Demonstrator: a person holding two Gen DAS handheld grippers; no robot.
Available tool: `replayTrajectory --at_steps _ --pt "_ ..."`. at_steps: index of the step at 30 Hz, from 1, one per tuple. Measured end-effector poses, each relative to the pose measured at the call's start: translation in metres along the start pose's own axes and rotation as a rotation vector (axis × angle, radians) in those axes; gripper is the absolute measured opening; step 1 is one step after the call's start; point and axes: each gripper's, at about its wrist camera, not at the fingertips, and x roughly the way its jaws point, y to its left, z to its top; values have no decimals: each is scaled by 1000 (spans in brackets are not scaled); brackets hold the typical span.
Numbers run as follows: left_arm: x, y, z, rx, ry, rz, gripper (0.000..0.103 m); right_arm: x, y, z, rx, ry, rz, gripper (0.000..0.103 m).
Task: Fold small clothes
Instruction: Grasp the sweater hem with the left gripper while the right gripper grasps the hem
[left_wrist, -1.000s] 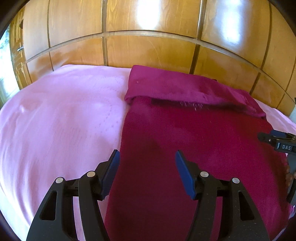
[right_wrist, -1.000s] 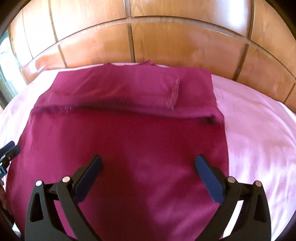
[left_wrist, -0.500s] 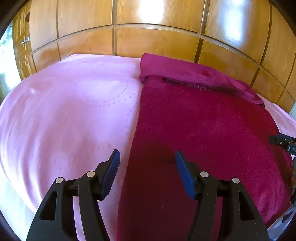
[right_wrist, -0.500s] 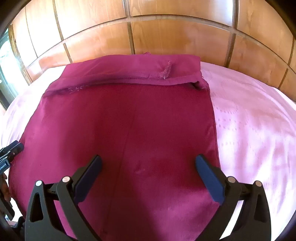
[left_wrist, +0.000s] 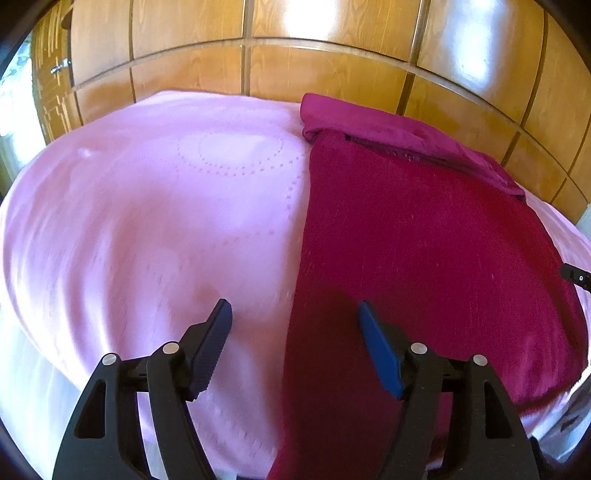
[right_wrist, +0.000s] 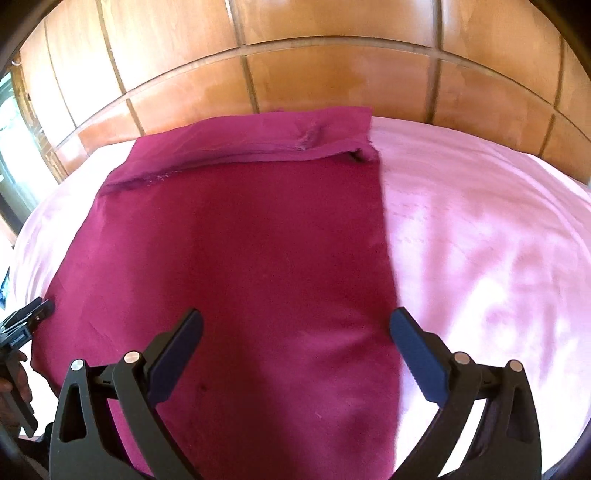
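Nearest in the left wrist view is the left gripper (left_wrist: 294, 317), black with blue pads; its two fingers are spread wide and hold nothing. It hangs above the left long edge of the dark magenta cloth garment (left_wrist: 424, 258), so one finger stands over the pale pink bed sheet (left_wrist: 147, 221) and the other over the garment. At the right border of this view, a small black tip of the right gripper (left_wrist: 576, 276) shows just over the garment's right side.

In the right wrist view, the right gripper (right_wrist: 295, 328) is also spread wide and empty. Its left finger is over the garment (right_wrist: 240, 258) and its right finger is near the garment's right edge, where the pink sheet (right_wrist: 480, 240) begins. The left gripper (right_wrist: 31, 314) appears at the left border, at the garment's left edge.

The garment lies flat on the sheet, long and roughly rectangular, reaching from the near edge of the bed toward the far side. At its far end a band of the same cloth (right_wrist: 266, 142) is folded over on top. Behind the bed stands a glossy brown wooden panelled wall (right_wrist: 295, 55).
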Motion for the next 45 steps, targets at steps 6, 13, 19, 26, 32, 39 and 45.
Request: replayTrajectory --at_steps 6,13,19,26,32,39,45 --pt "-14 14 -14 -14 55 -72 70 -11 -34 -29 108 47 17 101" --pt "-22 17 -30 -6 109 -169 58 -30 -32 -58 101 87 48 89" --pt "-25 18 -36 -28 144 -286 8 -40 -7 -67 -38 141 32 49" --pt "-42 28 -5 -92 81 -455 4 -53 -10 -34 51 79 197 9" --pt "-30 30 49 -185 2 -562 4 -35 -20 23 139 -15 268 9" --pt "17 25 98 -245 4 -531 4 17 -35 65 216 2 241 9" --pt "48 25 140 -291 13 -489 4 33 -54 83 294 -7 260 14"
